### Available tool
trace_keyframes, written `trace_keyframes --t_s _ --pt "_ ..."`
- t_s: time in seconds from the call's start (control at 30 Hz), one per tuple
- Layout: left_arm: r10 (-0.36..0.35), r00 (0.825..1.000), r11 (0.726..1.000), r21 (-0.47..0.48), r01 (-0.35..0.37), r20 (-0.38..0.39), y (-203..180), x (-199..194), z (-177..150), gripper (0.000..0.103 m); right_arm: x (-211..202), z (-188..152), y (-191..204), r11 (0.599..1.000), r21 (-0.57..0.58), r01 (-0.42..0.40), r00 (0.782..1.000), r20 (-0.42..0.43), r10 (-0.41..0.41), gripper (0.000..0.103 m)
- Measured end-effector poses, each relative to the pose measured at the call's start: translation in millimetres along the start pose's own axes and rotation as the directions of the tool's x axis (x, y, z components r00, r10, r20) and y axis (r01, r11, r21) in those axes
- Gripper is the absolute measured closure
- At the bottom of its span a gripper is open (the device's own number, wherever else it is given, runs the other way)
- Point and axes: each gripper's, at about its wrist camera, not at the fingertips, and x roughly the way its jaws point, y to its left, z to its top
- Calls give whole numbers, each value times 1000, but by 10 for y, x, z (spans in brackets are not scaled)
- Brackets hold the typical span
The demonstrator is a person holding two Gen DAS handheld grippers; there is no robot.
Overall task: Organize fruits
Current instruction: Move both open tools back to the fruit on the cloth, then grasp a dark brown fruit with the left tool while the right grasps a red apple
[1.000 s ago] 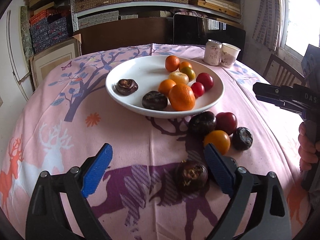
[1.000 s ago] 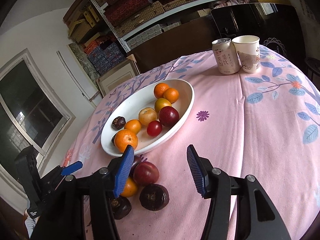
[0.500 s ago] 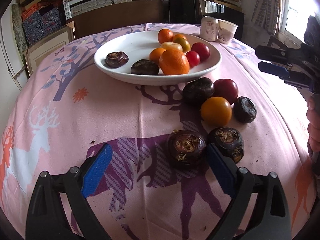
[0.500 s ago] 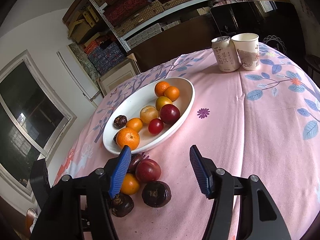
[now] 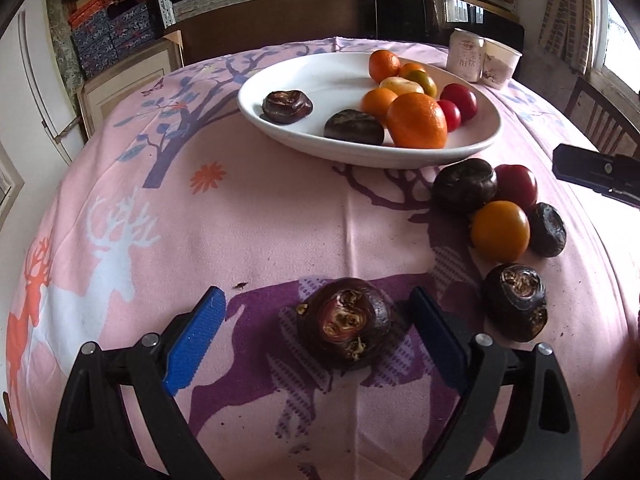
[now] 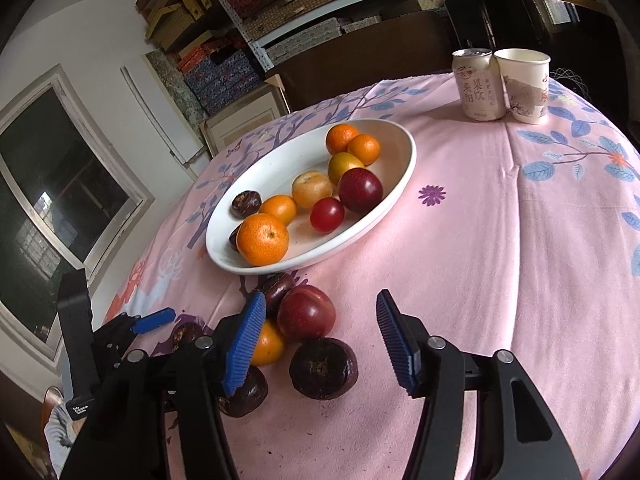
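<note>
A white oval plate (image 5: 476, 148) (image 6: 394, 200) on the pink tablecloth holds oranges, red plums and two dark water chestnuts. Several loose fruits lie in front of it: dark chestnuts, a red plum (image 5: 518, 184) (image 6: 306, 312) and an orange fruit (image 5: 500, 230). My left gripper (image 5: 316, 330) is open, its blue pads on either side of one dark chestnut (image 5: 346, 320) on the cloth, not touching it. My right gripper (image 6: 320, 338) is open above another dark chestnut (image 6: 324, 368), beside the red plum.
A drink can (image 6: 478, 84) and a paper cup (image 6: 524, 84) stand at the far side of the table. Shelves with boxes line the wall behind. A wooden chair (image 5: 600, 116) is at the right. The table edge curves off close to both grippers.
My left gripper has shifted right and forward, so the nearest dark chestnut now lies between its open pads. My right gripper has dropped slightly closer to the loose fruits.
</note>
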Motion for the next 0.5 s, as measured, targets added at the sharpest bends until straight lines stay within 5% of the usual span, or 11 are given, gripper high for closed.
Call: trace_keyframes --t_s 0.13,0.5 --pt "-24 1000 999 -24 23 -16 31 38 -3 11 135 3 -45 998 51 -30 998 -48 33 62" --pt "-17 999 999 -43 16 -30 60 67 0 4 413 12 65 998 48 -33 994 -102 38 62"
